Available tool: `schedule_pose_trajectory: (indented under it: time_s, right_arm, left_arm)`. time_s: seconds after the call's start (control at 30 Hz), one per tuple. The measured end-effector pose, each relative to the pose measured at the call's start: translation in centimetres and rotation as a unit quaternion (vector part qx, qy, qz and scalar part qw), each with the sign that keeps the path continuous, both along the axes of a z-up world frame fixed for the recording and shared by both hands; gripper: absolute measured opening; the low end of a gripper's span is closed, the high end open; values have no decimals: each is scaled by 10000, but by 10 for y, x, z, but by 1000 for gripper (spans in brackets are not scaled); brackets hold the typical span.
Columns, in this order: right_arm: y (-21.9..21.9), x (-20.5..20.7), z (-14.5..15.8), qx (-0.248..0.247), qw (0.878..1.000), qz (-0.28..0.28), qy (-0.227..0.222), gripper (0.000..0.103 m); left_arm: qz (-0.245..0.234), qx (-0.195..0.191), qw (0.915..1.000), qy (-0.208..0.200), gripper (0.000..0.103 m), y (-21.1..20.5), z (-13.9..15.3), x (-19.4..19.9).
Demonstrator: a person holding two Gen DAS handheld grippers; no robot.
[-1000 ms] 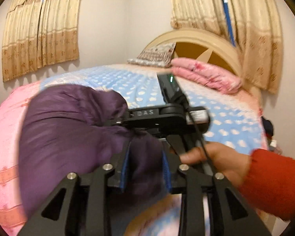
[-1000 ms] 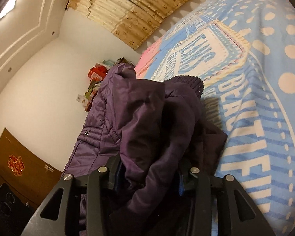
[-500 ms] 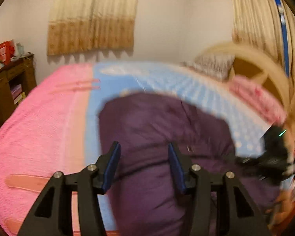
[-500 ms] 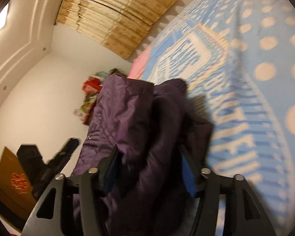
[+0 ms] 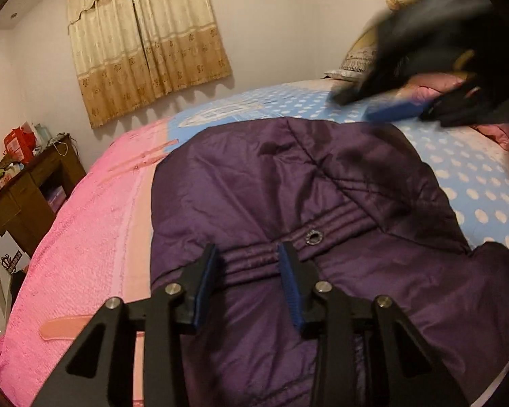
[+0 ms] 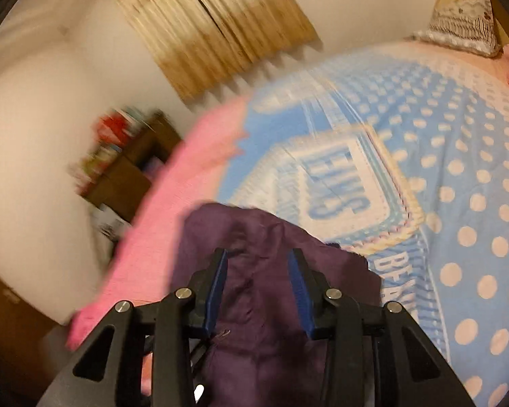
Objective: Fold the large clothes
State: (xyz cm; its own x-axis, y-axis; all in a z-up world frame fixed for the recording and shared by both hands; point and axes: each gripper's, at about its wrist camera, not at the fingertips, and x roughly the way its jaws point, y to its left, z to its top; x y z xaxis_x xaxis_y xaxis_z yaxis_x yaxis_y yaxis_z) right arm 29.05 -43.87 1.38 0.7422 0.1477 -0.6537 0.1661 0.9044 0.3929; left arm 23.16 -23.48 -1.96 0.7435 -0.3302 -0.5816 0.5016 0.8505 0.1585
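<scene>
A large purple padded jacket (image 5: 288, 203) lies spread on the bed, its stitched waistband and a metal snap (image 5: 314, 237) facing up. My left gripper (image 5: 249, 257) is open and empty, hovering just above the waistband. In the right wrist view the jacket (image 6: 271, 271) lies below my right gripper (image 6: 257, 264), which is open and empty above it. The right gripper also shows, blurred, at the upper right of the left wrist view (image 5: 424, 68).
The bed has a pink blanket (image 5: 95, 224) on the left and a blue dotted cover (image 5: 475, 176) on the right. A wooden desk with clutter (image 5: 27, 176) stands left of the bed. A pillow (image 6: 461, 23) and curtains (image 5: 146, 40) lie beyond.
Both grippers let go of the jacket and opened. The jacket dropped flat onto the bed. Both grippers swung away and now hover above it.
</scene>
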Motion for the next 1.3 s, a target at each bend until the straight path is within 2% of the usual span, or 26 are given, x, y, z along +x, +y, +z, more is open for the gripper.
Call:
schedule_pose_trajectory:
  time_s: [0.07,0.1,0.13,0.23,0.37,0.47,0.5,0.53,0.6,0.67,0.77,0.9,0.97,1.03,1.17,1.3]
  right_arm:
    - [2,20,-42,-437,9977,-184,494,37]
    - [0,22,-55,-457,9975,-169,507,37]
    - [-1,20,-67,-489,9981,-214,302,37]
    - [1,15,-75,-808,9962,-324,43,37]
    - [5,22,-76,-1065,9934,-378,199,37]
    - [5,17,-77,-1090,9931,-394,177,37]
    - [4,16,-76,-1064,9933,-411,160,37]
    - [1,13,-76,-980,9942,-419,112,37]
    - [-4,12,-76,-798,9959,-435,10,37]
    - [-6,10,-78,-680,9967,-429,-72,37]
    - [-8,10,-78,-585,9973,-422,-109,37]
    - [-7,9,-79,-571,9973,-444,-137,37]
    - [-9,9,-79,-510,9975,-452,-158,37]
    - [-13,9,-82,-393,9981,-425,-202,37]
    - [-22,10,-84,-29,9988,-408,-259,37]
    - [-12,8,-73,-292,9980,-535,-141,37]
  left_arm:
    - [-59,-283,9994,206,38,8,-2,6]
    - [-92,-373,9989,265,38,9,-4,8]
    - [-93,-349,9991,243,38,7,-4,8]
    - [-28,-345,9994,96,38,1,-9,7]
    - [40,-431,9989,152,38,3,-6,9]
    - [-130,-327,9991,215,40,9,5,2]
    - [-270,-321,9987,298,46,13,12,0]
    - [-354,-344,9982,347,59,18,21,1]
    - [-245,-387,9987,232,78,25,37,5]
    - [-63,-591,9981,131,78,30,56,19]
    - [262,-751,9962,351,80,17,67,61]
    - [807,-158,9925,901,80,-16,27,113]
    - [882,-91,9894,1150,82,-19,10,123]
    - [954,-39,9899,1046,87,-20,5,120]
    - [1200,470,9893,677,98,-34,-8,116]
    - [1238,585,9890,561,99,-35,-13,121]
